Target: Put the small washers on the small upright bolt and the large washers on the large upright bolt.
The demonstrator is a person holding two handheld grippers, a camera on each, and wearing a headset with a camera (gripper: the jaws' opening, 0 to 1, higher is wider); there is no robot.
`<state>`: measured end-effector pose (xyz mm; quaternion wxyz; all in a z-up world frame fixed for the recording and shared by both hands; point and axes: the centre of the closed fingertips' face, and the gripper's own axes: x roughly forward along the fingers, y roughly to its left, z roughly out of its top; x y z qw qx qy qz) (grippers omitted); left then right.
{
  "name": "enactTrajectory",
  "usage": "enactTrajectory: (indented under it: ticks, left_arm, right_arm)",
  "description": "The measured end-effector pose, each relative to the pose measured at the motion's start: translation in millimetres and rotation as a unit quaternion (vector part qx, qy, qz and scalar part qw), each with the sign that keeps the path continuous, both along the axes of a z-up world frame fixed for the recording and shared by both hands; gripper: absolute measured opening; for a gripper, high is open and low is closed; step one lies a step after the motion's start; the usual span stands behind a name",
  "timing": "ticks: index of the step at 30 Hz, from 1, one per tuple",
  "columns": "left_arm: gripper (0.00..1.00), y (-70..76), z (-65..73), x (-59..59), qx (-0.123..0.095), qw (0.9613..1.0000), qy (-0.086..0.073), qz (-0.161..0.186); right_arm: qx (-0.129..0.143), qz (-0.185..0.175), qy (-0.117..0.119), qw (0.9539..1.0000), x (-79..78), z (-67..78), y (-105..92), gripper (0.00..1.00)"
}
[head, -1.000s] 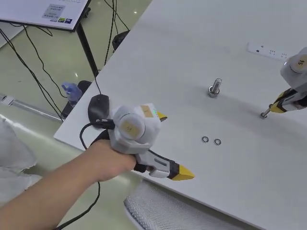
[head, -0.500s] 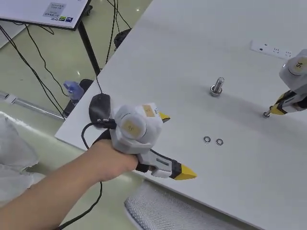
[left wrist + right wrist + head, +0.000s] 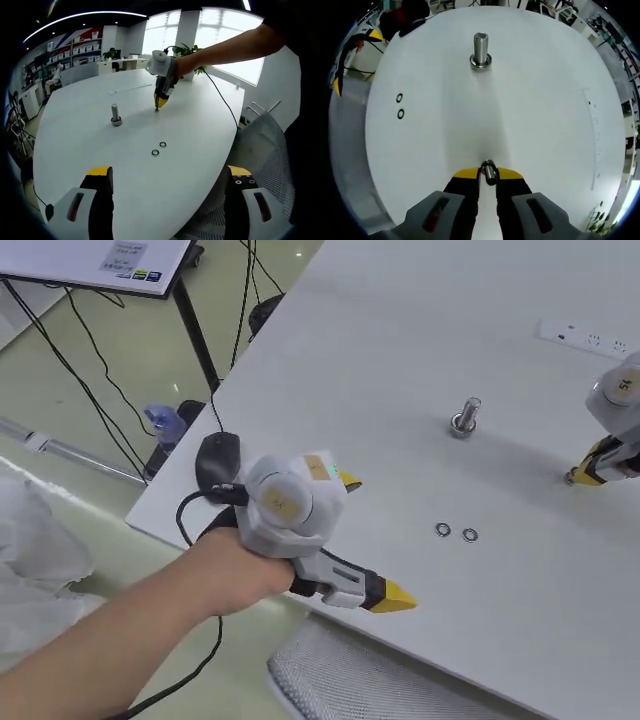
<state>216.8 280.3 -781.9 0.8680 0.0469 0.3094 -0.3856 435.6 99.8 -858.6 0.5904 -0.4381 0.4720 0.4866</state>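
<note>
Two small washers (image 3: 443,530) lie loose, side by side on the worktop (image 3: 380,350), between the large bolt (image 3: 464,417) and my left claw (image 3: 169,172), which is wide apart and empty. My right claw's (image 3: 488,176) tips are nearly together, flanking the small bolt (image 3: 489,168); can't tell if clamped.

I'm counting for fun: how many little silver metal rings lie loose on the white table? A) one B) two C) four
B: two small silver ring washers lie side by side, one next to the other, on the flat white table.
</note>
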Motion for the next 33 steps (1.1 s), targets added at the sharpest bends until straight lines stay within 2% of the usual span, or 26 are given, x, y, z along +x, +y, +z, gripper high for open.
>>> enactTrajectory:
  ticks: [15,33]
  left_arm:
    - [0.92,3.2,-1.1,-2.9,0.000,1.0000,0.004,0.003]
    - [0.90,2.2,-1.2,-5.9,-0.004,1.0000,0.006,0.005]
  right_arm:
    - [-0.005,0.007,0.000,1.0000,-5.5,-6.1,-1.3,0.13]
    - [-0.002,0.000,0.005,1.0000,-0.1,-8.8,-2.0,0.13]
